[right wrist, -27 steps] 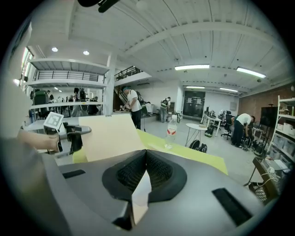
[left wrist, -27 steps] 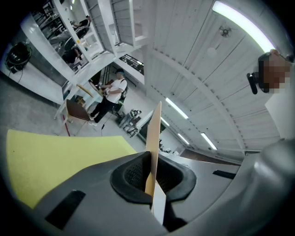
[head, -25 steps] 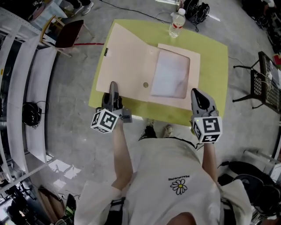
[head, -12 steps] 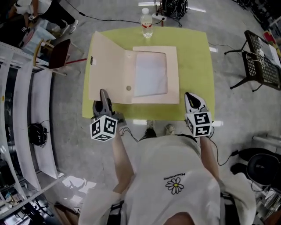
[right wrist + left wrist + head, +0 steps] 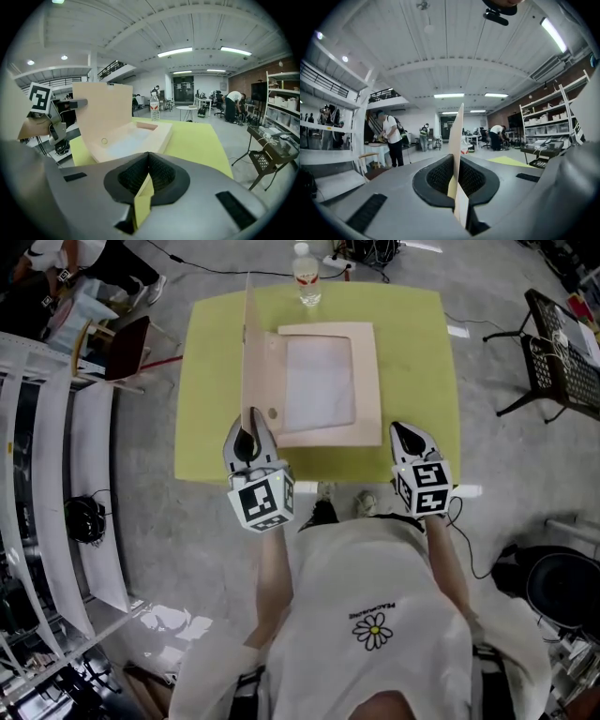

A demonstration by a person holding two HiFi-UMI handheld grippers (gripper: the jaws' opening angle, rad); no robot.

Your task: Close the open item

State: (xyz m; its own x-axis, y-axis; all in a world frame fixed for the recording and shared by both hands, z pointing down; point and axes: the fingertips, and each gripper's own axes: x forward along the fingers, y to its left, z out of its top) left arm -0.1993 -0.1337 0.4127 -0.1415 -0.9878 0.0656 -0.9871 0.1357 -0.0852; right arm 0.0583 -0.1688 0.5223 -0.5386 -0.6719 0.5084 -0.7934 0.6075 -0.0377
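Nearly vertical, the lid (image 5: 247, 352) runs lengthwise away from the person.

A grey concrete floor (image 5: 169, 521) surrounds the yellow desk (image 5: 412, 362); white shelving (image 5: 89, 493) stands off its left edge, strip lights (image 5: 448, 95) glowing on a white ribbed ceiling (image 5: 440, 42).

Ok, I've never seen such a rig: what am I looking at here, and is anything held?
A person holds a two-jaw gripper in each hand. The head view looks down from their head; the other two cameras ride on the grippers. On the yellow tabletop sit an open beige folder and, at the far edge, a water bottle. The left gripper is shut on the folder's cover, which stands upright. The right gripper is shut on the tabletop's near edge.
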